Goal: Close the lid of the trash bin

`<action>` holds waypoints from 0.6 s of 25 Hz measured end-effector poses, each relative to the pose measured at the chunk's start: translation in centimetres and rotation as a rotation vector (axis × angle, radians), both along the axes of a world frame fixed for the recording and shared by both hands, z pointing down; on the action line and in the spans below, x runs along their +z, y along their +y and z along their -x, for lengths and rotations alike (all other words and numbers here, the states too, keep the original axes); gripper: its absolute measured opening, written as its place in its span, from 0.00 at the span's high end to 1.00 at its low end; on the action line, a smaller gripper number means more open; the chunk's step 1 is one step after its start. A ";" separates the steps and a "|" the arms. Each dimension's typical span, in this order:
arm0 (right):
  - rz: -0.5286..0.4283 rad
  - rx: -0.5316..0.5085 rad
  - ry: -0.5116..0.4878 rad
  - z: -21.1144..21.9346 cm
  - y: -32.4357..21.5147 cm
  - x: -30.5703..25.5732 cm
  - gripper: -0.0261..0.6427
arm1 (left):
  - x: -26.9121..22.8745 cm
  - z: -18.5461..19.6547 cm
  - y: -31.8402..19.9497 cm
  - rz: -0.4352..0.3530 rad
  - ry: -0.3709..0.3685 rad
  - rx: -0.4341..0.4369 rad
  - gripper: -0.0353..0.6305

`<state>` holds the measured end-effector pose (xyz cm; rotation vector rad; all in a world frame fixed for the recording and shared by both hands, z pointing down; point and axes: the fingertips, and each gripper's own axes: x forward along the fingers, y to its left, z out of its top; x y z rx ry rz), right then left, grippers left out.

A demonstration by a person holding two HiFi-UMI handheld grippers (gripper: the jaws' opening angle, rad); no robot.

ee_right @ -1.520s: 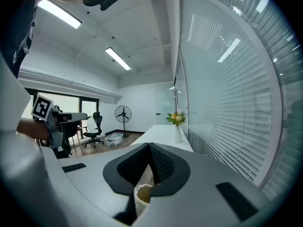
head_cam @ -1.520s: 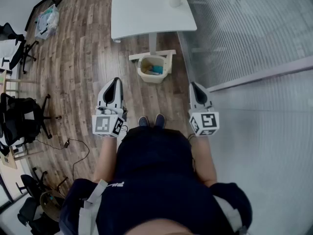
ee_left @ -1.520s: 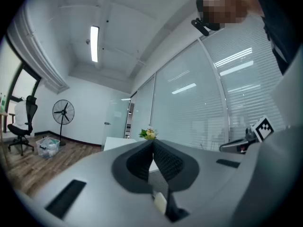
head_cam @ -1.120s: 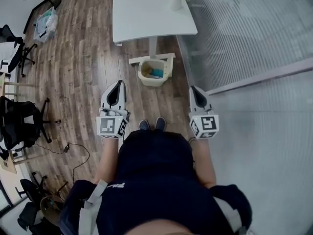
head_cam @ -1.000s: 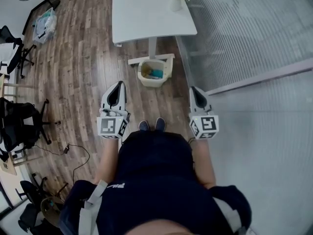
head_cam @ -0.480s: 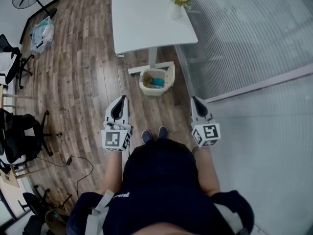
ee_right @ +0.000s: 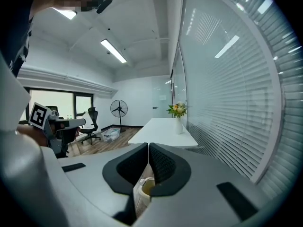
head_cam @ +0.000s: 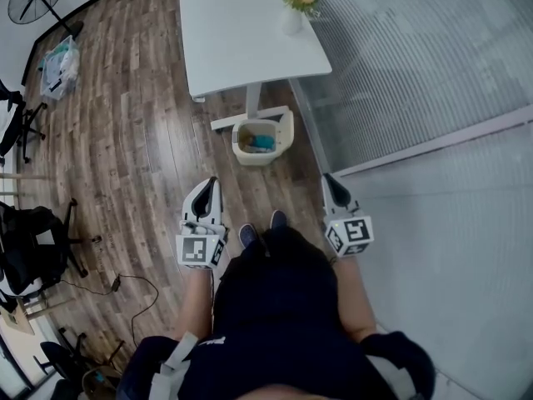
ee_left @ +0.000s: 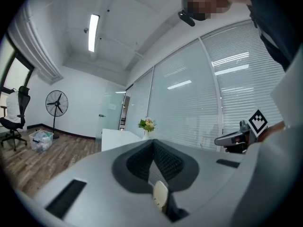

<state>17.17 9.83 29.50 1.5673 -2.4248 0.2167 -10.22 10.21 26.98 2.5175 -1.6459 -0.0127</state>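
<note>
Shoes (head_cam: 247, 235) nearest, planted on the wood floor (head_cam: 141, 140). Flanking them are the left gripper (head_cam: 209, 185), its jaws pressed together with nothing between them, and the right gripper (head_cam: 328, 179), just the same, jaws tight together on nothing. Both point out over the floor.

Ahead, well apart from either gripper, stands the trash bin (head_cam: 253, 159). It sits on the floor just beside the table foot (head_cam: 218, 124), under the near edge of the tabletop (head_cam: 241, 32) and near the glass partition (head_cam: 400, 65). It's open: blue and tan rubbish (head_cam: 261, 141) shows inside, and the lid (head_cam: 286, 128) looks to be standing up along the bin's right side. In the right gripper view the cream rim shows low and small beyond the closed jaws.

So this reads as the approach, with no contact yet. To do it well, step in close and get low before reaching. Closed jaws suit a push, so bring one tip behind the lid's top edge, tip it over toward the opening, then press it flat. Go gently, because a light bin may slide or rock; the other gripper could steady the rim. Mind the table foot and the glass on the way in.

Farther off, a vase of flowers (head_cam: 291, 7) stands by the tabletop's right edge, toward its far end.
</note>
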 end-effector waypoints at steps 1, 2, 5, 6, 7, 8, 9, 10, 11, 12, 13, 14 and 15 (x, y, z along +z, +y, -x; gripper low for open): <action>0.005 0.001 -0.005 -0.1 0.0 0.1 0.95 | 0.0 0.3 -0.1 0.004 0.000 -0.009 0.94; 0.007 0.001 -0.009 -0.1 -0.2 0.2 0.95 | 0.0 0.5 -0.2 0.006 -0.003 -0.012 0.94; 0.007 -0.008 -0.014 -0.2 -1.2 0.5 0.95 | 0.2 0.4 -0.6 0.000 -0.057 0.004 0.94; 0.009 -0.008 -0.019 -0.2 -1.7 0.8 0.95 | 0.4 0.5 -0.9 0.004 -0.070 0.004 0.94; 0.011 -0.011 -0.023 -0.2 -2.1 1.1 0.95 | 0.5 0.7 -1.1 0.013 -0.075 -0.003 0.94; 0.013 -0.017 -0.026 -0.2 -2.6 1.4 0.91 | 0.5 1.0 -1.4 0.019 -0.077 -0.015 0.94; 0.018 -0.021 -0.030 -0.2 -3.1 1.7 0.82 | 0.4 1.2 -1.7 0.020 -0.082 -0.027 0.94; 0.026 -0.022 -0.037 -0.3 -3.6 2.1 0.78 | 0.4 1.4 -2.0 0.014 -0.089 -0.034 0.94; 0.034 -0.019 -0.044 -0.5 -4.1 2.6 0.78 | 0.4 1.4 -2.3 0.007 -0.096 -0.038 0.94; 0.041 -0.015 -0.047 -0.7 -4.7 3.1 0.79 | 0.5 1.3 -2.6 0.002 -0.102 -0.043 0.94; 0.047 -0.012 -0.044 -0.9 -5.3 3.7 0.80 | 0.7 1.3 -3.0 0.002 -0.106 -0.048 0.94; 0.052 -0.013 -0.037 -1.1 -5.9 4.3 0.80 | 0.9 1.2 -3.5 0.002 -0.111 -0.054 0.94; 0.056 -0.018 -0.029 -1.2 -6.7 4.9 0.80 | 1.1 1.0 -4.0 0.001 -0.116 -0.061 0.94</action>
